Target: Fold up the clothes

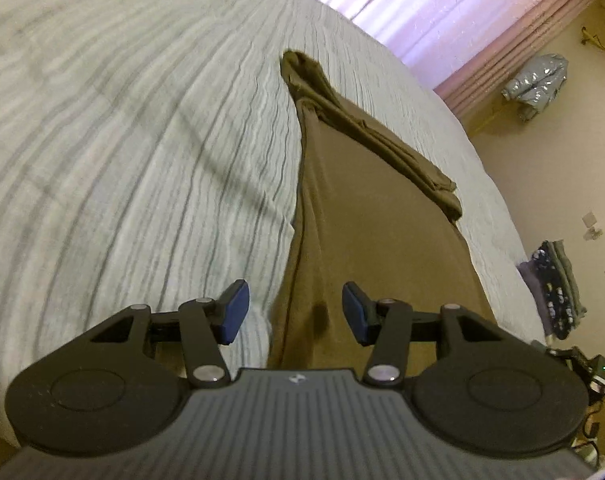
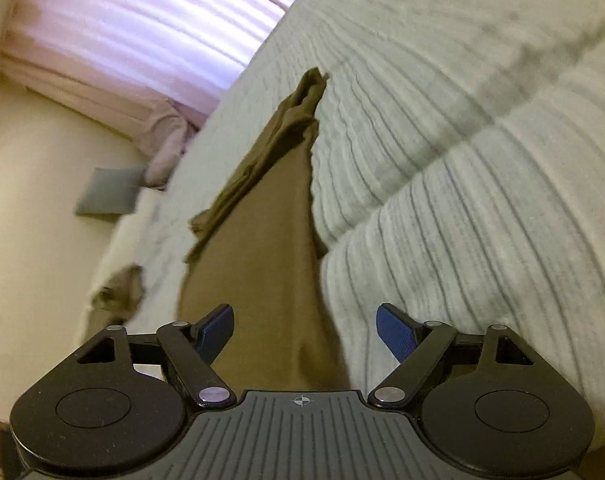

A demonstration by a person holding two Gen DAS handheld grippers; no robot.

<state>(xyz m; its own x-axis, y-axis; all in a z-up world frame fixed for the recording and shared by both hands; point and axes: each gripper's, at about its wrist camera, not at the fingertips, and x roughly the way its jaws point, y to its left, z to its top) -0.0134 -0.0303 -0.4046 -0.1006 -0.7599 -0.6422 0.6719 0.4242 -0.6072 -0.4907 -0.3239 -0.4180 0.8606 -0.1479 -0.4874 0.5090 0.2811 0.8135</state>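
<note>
While the brown garment (image 1: 366,216) lies on the bed (image 1: 122,140), its long axis running straight away from both grippers, the left gripper (image 1: 295,312) and right gripper (image 2: 305,330) hover over its near end, fingers spread and empty.

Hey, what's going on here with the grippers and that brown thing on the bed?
A person is partway through folding a brown garment laid out on a striped white bedspread. The left gripper and right gripper both hang over its near end with jaws open, gripping nothing. One side of the cloth already lies folded over along its length. More clothes lie on the floor beyond the bed.
</note>
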